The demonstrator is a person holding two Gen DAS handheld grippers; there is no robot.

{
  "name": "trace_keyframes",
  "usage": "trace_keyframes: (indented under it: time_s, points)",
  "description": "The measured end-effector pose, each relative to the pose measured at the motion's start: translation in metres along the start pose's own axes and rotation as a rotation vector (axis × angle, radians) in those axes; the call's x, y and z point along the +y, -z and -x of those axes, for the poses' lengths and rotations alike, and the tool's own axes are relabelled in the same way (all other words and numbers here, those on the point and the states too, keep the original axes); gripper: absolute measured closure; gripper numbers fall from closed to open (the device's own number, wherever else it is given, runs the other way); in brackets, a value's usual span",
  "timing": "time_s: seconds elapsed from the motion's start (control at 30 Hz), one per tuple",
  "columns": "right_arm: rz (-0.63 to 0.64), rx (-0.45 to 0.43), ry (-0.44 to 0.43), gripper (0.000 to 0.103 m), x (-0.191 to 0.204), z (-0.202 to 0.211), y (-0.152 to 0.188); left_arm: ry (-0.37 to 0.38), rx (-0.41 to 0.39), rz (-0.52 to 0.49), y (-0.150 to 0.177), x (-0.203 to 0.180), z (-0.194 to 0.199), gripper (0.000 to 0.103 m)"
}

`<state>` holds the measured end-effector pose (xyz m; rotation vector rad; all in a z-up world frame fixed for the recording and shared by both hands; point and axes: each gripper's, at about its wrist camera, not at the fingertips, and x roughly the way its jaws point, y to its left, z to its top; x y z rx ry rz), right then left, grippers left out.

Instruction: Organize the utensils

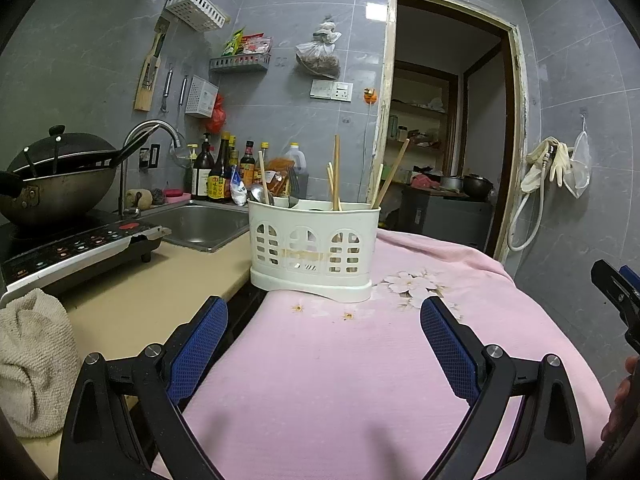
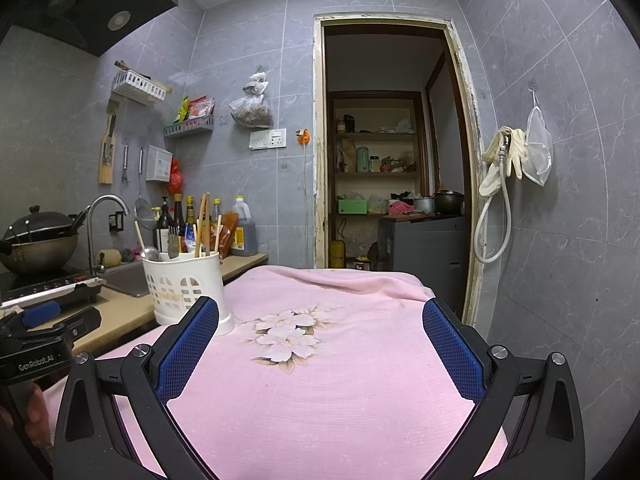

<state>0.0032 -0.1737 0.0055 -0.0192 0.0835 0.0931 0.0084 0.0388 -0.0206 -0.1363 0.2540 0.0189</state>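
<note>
- On the pink cloth with a white flower print (image 1: 360, 380) stands the cream plastic utensil caddy with arched cut-out windows (image 1: 314, 246), at the cloth's left edge, just beside the beige countertop (image 1: 160, 292)
- Inside the caddy stand several pale wooden chopsticks (image 1: 336, 172), leaning at different angles, and a metal spoon (image 1: 260, 194) in its left compartment; a dark-handled utensil shows between them, too unclear to name
- Left gripper (image 1: 324, 320) hangs above the cloth in front of the caddy, its blue-padded fingers (image 1: 198, 346) spread wide with nothing between them, not touching the caddy
- Right gripper (image 2: 320, 324) is likewise released, blue pads apart over the flower print, empty; the caddy sits to its left, partly behind its left finger in the right wrist view
- Left of the caddy on the countertop lie a steel sink (image 1: 200, 226) with a curved tap (image 1: 148, 132) and a black induction cooker (image 1: 76, 248) bearing a dark lidded wok (image 1: 52, 176)
- Behind the sink a row of sauce bottles (image 1: 224, 172) stands against the grey tiled wall
- At the near left edge of the countertop a crumpled off-white towel (image 1: 32, 360) rests
- Beyond the cloth an open doorway (image 2: 384, 140) shows shelves
</note>
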Motion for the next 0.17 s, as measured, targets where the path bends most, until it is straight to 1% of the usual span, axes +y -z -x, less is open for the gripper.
trace_keyframes:
  time_s: [0.17]
  points:
    - [0.000, 0.000, -0.001, 0.000, -0.0007, -0.0002, -0.0003, 0.002, 0.000, -0.002, 0.0002, 0.0005, 0.0005, 0.008]
